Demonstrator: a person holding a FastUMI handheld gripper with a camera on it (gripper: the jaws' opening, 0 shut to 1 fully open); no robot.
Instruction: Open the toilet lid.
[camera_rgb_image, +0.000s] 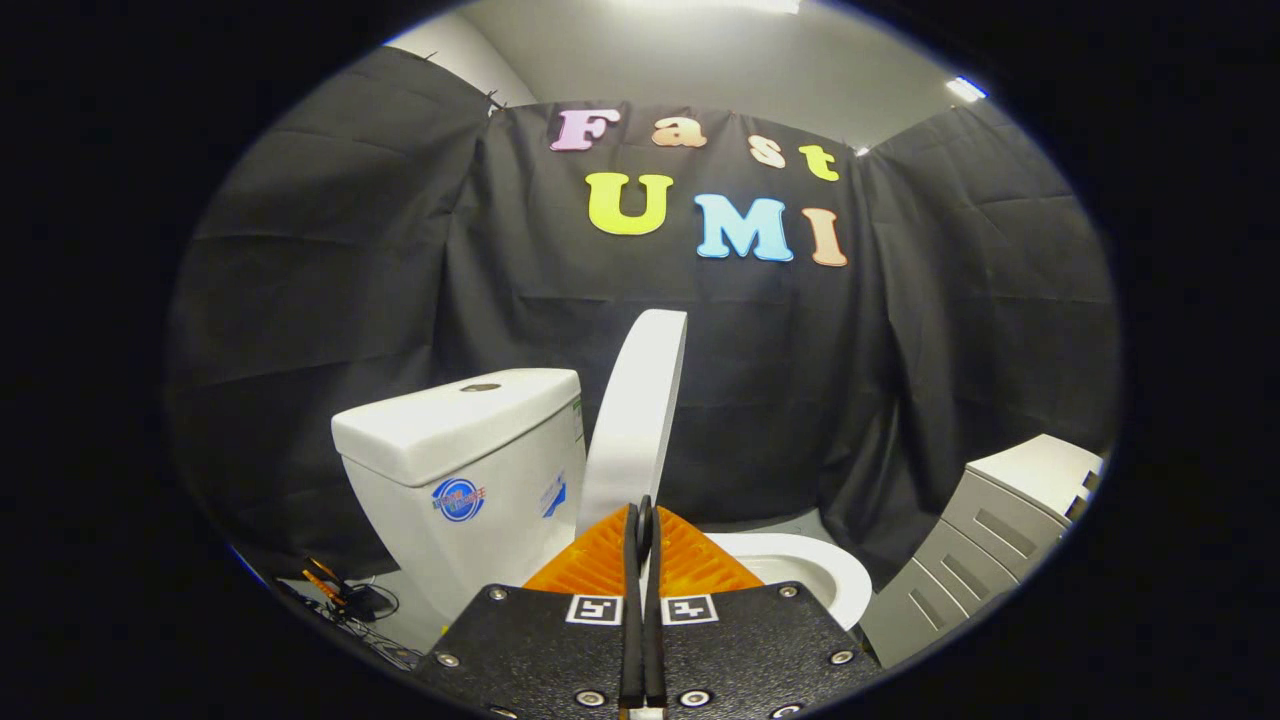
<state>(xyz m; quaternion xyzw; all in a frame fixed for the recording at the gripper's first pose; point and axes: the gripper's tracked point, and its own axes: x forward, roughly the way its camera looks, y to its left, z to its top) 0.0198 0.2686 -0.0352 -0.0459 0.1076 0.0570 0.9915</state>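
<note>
Lid (638, 410) stands up, white and tall, leaning back by the tank (470, 470) on its left. It is just beyond the fingers. The gripper (645, 520) has its fingers pressed together and holds nothing. The white bowl (815, 570) sits open to the right of the fingers. A gray cabinet (1000, 530) stands far right. Some wires (345, 600) lie on the floor, near left.

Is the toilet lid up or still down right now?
Up. The lid stands nearly upright beside the tank, leaving the bowl rim uncovered. The gripper sits just before it, fingers closed together on nothing.
</note>
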